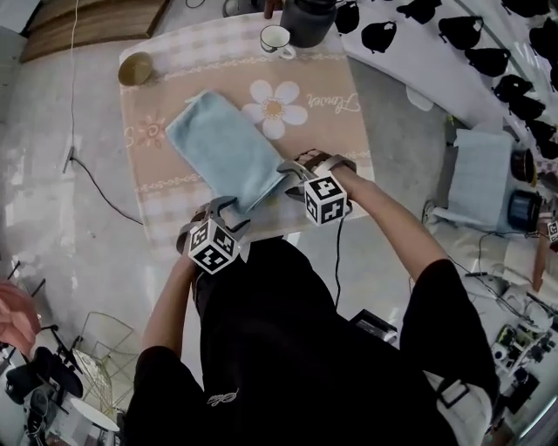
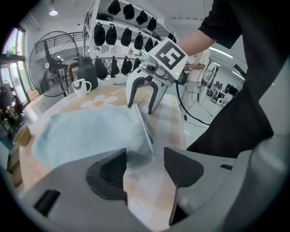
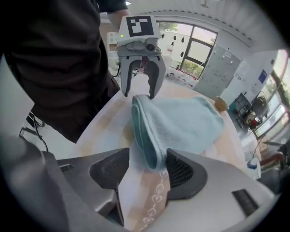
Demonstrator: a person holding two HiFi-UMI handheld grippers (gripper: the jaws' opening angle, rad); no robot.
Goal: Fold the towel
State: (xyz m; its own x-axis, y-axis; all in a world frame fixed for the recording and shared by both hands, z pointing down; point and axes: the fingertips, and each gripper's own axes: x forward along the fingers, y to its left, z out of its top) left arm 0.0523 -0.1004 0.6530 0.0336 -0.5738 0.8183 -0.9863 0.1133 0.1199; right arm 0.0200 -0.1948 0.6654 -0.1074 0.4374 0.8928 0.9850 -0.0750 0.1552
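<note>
Left gripper (image 2: pixel 145 158) sat at table's (image 1: pixel 331 139) near edge, jaws apart, towel's (image 1: pixel 228 148) corner loose between them. Right gripper (image 3: pixel 146 165) alongside, jaws apart around towel's folded edge. Light-blue towel lay mid-table. White mug (image 1: pixel 276 38), dark jug (image 1: pixel 308 19) stood at far edge.

Bright, even indoor light throughout. In the head view shadows are faint and soft, and the black shirt (image 1: pixel 288 348) shows almost no detail. Both gripper views are round fisheye pictures with black corners, and straight lines bow toward the rim. In the left gripper view a ceiling lamp (image 2: pixel 53 12) glares at top left, and the towel (image 2: pixel 90 131) blurs smooth close to the jaws. In the right gripper view daylight comes through a window (image 3: pixel 192 47) at the top. The towel's fold holds a soft shadow.
</note>
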